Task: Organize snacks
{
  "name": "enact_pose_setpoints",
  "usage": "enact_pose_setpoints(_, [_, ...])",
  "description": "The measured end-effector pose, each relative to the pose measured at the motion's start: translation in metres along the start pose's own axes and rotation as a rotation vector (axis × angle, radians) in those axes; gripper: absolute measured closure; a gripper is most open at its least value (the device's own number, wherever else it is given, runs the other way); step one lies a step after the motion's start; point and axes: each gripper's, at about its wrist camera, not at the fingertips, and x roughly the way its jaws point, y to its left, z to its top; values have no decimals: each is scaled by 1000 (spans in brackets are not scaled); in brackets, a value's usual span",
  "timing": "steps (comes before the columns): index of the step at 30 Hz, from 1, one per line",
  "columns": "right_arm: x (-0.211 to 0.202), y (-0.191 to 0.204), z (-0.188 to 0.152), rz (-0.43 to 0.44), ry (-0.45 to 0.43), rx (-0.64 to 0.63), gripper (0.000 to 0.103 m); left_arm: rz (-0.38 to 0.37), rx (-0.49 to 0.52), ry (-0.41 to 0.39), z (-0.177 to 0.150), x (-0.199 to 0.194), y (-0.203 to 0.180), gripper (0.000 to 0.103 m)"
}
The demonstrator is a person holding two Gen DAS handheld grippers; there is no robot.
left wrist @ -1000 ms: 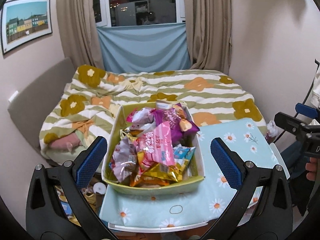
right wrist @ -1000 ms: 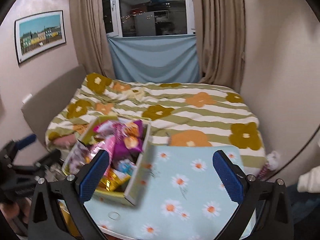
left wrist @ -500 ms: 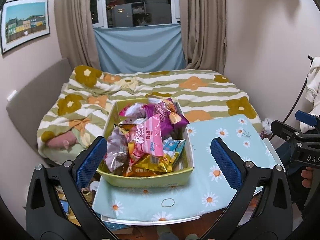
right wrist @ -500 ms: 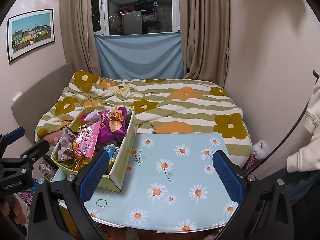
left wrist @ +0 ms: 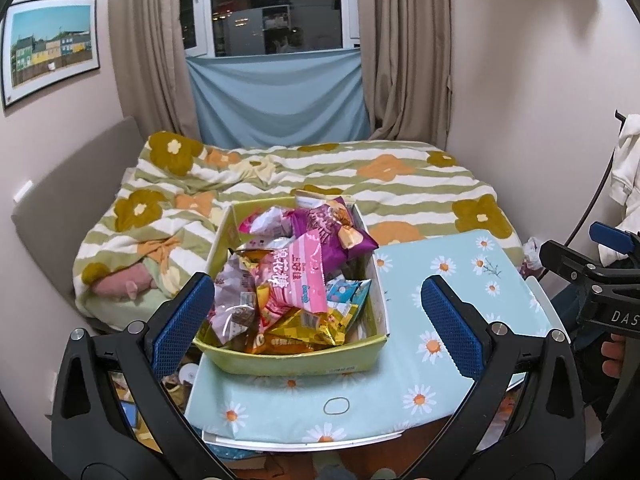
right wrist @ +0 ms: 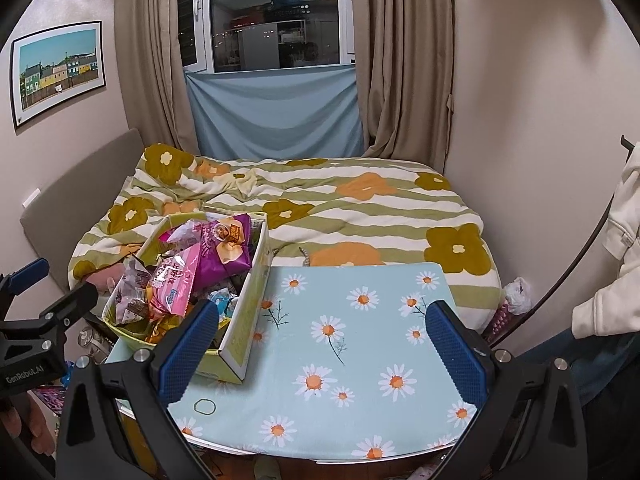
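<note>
A yellow-green box (left wrist: 280,358) (right wrist: 244,312) sits on the left half of a small table covered in a blue daisy cloth (left wrist: 444,304) (right wrist: 360,344). It is heaped with snack packets: a pink bag (left wrist: 296,276) (right wrist: 176,280), a purple bag (left wrist: 332,232) (right wrist: 224,248), gold and silvery packs. My left gripper (left wrist: 318,320) hangs open in front of the box, nothing between its blue pads. My right gripper (right wrist: 322,348) is open over the bare cloth to the right of the box.
A bed with a striped flower blanket (left wrist: 360,184) (right wrist: 360,200) lies right behind the table, a grey headboard (left wrist: 68,200) to the left. Clutter on the floor (left wrist: 176,376) shows left of the table. A small elastic ring (left wrist: 337,405) (right wrist: 204,406) lies on the cloth's front edge.
Both grippers have drawn back and steadied, so the table and box sit farther off and lower in view. Both stay open and hold nothing.
</note>
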Motion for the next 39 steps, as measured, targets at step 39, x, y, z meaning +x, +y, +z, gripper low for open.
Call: enact_pose_setpoints(39, [3, -4, 4, -15, 3, 24, 0, 8, -3, -12, 7, 11, -8, 0])
